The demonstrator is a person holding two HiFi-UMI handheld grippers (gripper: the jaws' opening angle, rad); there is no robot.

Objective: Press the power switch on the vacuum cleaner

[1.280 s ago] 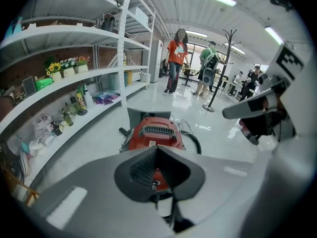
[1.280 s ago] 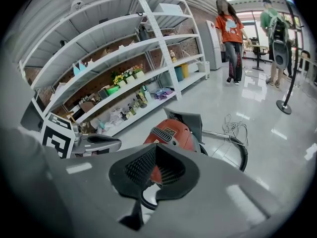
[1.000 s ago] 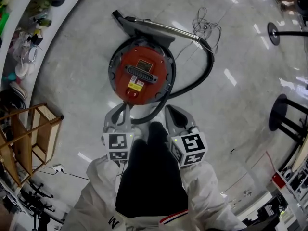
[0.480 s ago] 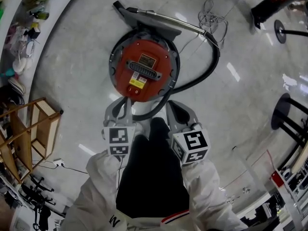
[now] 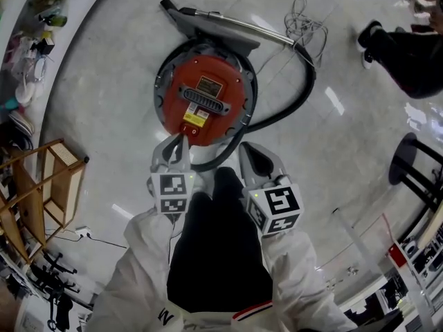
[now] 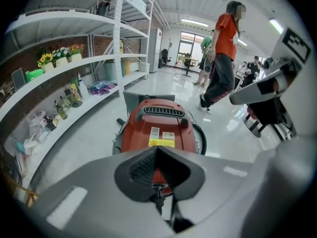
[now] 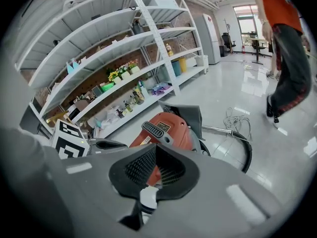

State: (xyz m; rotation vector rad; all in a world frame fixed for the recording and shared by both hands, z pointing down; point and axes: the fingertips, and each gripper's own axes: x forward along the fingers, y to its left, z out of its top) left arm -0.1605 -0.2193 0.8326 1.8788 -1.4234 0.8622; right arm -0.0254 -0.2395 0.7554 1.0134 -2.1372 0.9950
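Left claw, jaws together and empty, is reaching over the near rim of the red vacuum cleaner on the floor. This looks like the approach step. Next it needs pressing down on the switch. Right claw, also closed and empty, is idling beside the hose.

No wording can be read here.
The vacuum cleaner carries a dark nameplate and a yellow-and-white sticker on its red lid, but the print is too small to read. The left marker cube and right marker cube show only black-and-white square patterns.
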